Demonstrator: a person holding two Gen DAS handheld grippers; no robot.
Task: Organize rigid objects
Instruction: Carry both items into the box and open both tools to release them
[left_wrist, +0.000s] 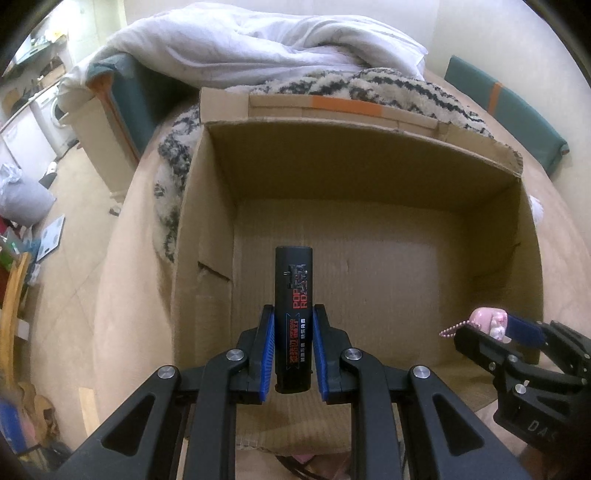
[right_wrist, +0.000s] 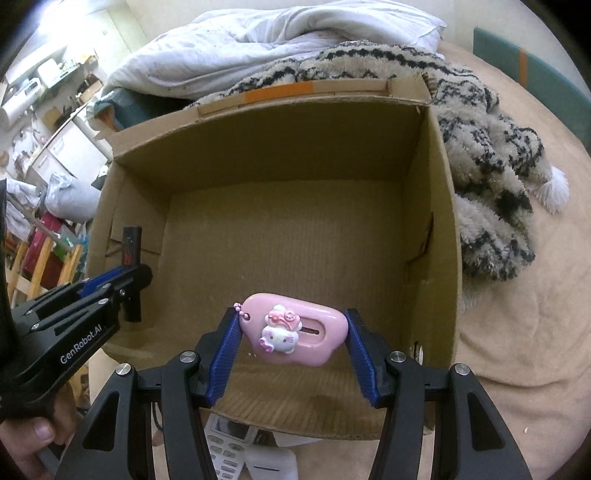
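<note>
An open cardboard box (left_wrist: 362, 162) stands on a beige bed; it also shows in the right wrist view (right_wrist: 280, 147). My left gripper (left_wrist: 293, 314) is shut on a black stick-shaped object (left_wrist: 293, 295) with red lettering and holds it above the box's near left part. It also shows in the right wrist view (right_wrist: 131, 254). My right gripper (right_wrist: 291, 317) is shut on a pink Hello Kitty cutter (right_wrist: 295, 332) with a bead chain, above the box's near edge. The cutter also shows in the left wrist view (left_wrist: 487, 321).
A fuzzy black-and-white blanket (right_wrist: 487, 155) and a white duvet (left_wrist: 258, 48) lie behind and beside the box. A white remote (right_wrist: 229, 450) lies below the box's near edge. A green cushion (left_wrist: 509, 107) is at the far right. Cluttered floor lies left of the bed.
</note>
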